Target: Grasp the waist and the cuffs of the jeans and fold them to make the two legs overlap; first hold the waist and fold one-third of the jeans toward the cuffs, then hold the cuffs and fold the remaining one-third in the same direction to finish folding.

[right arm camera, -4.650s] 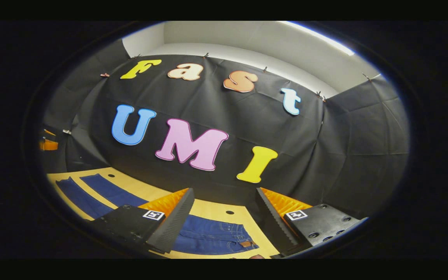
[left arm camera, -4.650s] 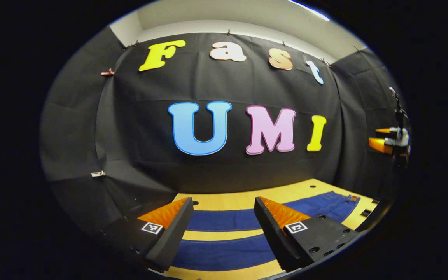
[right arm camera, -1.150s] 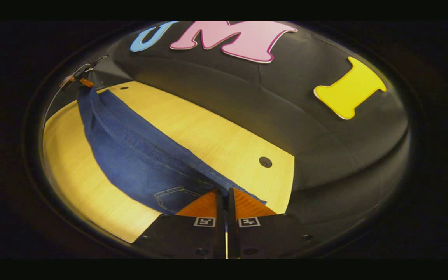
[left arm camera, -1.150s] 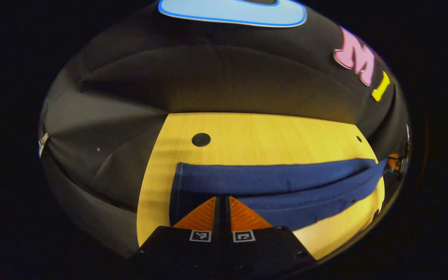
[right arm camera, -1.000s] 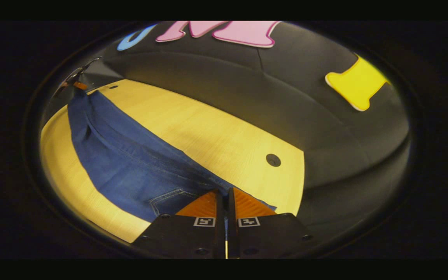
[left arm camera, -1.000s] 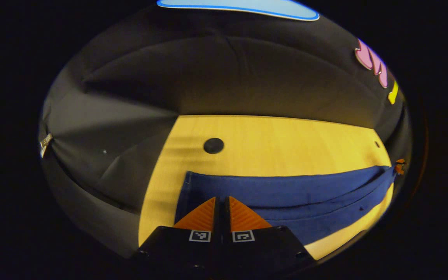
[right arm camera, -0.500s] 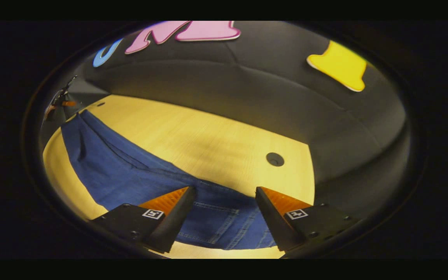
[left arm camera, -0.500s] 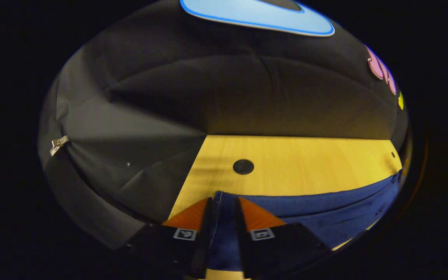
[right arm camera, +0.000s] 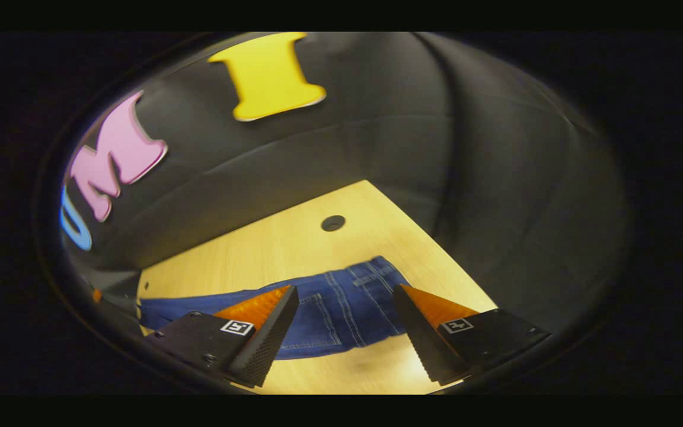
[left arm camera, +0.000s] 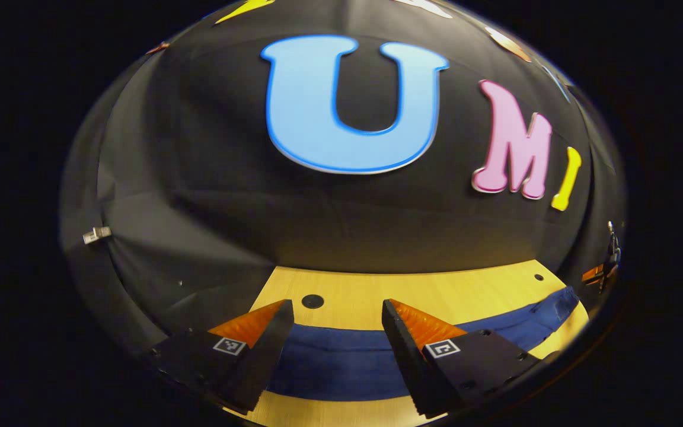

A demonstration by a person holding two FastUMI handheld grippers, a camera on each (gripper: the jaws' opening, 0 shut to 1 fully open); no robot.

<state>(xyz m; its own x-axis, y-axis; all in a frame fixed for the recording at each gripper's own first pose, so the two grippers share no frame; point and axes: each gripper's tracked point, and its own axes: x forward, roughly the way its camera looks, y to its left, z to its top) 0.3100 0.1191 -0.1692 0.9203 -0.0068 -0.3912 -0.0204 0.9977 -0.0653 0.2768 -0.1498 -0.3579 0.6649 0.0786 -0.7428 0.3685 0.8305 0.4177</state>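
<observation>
Left gripper view: your left tool (left arm camera: 335, 332) hangs above the bench (left arm camera: 436, 293) with its two fingers spread wide and nothing between them. Below the gap, the jeans (left arm camera: 341, 362) lie flat on the wooden surface as one long blue band running from the lower middle of the view out to the right edge, where the cloth narrows near the bench's far corner. A round dark hole (left arm camera: 312, 301) in the bench top sits just beyond the band, near the left finger's tip. At the far right edge, your right tool (left arm camera: 601, 274) shows small and well apart; from here you cannot tell how its fingers stand.

Right gripper view: your right tool (right arm camera: 346, 317) is likewise spread, clear of the cloth and gripping nothing. Between and beyond its fingers lies the waist end of the jeans (right arm camera: 347, 308), with a stitched back pocket (right arm camera: 321, 320) and seams facing up. The denim runs from there toward the lower left of the view, flat on the bench (right arm camera: 294, 243). A second round hole (right arm camera: 333, 223) marks the bare wood beyond the waist. The booth's black cloth wall (right arm camera: 495, 178) rises behind the bench.
</observation>
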